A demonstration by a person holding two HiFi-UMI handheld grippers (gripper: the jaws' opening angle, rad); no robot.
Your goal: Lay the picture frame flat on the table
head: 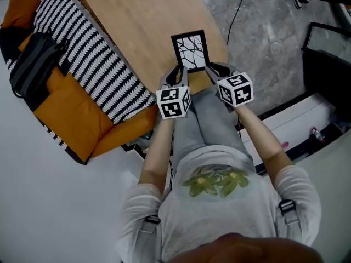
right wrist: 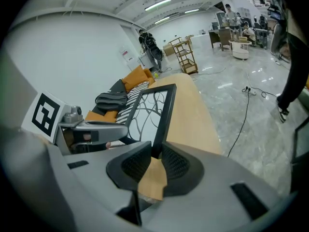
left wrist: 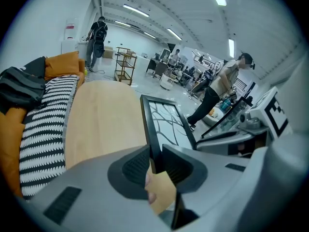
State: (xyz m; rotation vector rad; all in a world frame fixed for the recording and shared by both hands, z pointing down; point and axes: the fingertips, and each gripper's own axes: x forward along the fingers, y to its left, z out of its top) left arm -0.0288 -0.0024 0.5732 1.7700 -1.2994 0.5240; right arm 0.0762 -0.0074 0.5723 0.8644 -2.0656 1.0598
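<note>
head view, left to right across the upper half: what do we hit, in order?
dark garment → striped blanket → left gripper → picture frame → right gripper → floor cable

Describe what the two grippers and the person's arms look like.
The left gripper and right gripper are grey plastic with dark ribbed pads. Each carries a white cube with black square markers. The arms are bare below short light-grey sleeves.
</note>
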